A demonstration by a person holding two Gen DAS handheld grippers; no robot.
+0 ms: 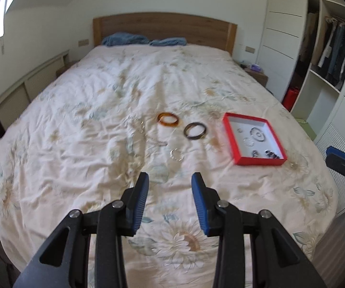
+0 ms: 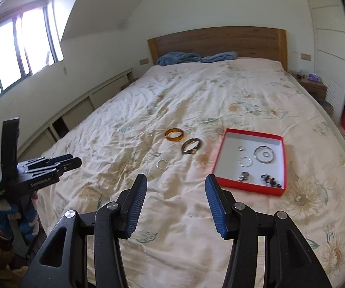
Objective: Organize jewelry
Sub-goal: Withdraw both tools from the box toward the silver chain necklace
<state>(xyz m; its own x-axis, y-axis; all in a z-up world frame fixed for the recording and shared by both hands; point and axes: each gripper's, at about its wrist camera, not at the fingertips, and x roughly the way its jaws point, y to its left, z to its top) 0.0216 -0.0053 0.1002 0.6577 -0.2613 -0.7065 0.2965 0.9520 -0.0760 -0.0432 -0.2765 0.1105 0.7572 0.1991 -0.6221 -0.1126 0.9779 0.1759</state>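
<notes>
From my left wrist camera, much is soft with blur: a thin chain (image 1: 146, 132) on the floral bedspread (image 1: 76, 124) is barely traceable, and the small pieces inside the red box (image 1: 254, 139) read only as rings and dark beads. The right gripper (image 1: 340, 162) is cut off at the right edge, so I cannot tell its opening from here. My left gripper (image 1: 170, 180) hangs above the bedspread with its 2 blue pads spread apart, nothing between them and touching nothing. Beyond it lie an amber bangle (image 1: 168, 120), a dark bangle (image 1: 195, 130) just beside it, and a small clear bracelet (image 1: 177, 154) nearest the fingers. All 3 lie flat. The box sits to their right, open side up.

From my right wrist camera, things are sharper. The right gripper (image 2: 176, 180) has its jaws spread wide and empty, above the cover. The red box (image 2: 222, 158) lies just past the right finger, one corner turned toward the camera; inside I make out a large silver hoop (image 2: 264, 154), smaller rings, a metal clump and dark beads, details too small. The amber bangle (image 2: 174, 135), dark bangle (image 2: 191, 146) and clear bracelet (image 2: 162, 163) lie left of the box. At the left edge, the left gripper (image 2: 70, 162) points across the frame, held by a gloved hand (image 2: 14, 218) partly cut off.
</notes>
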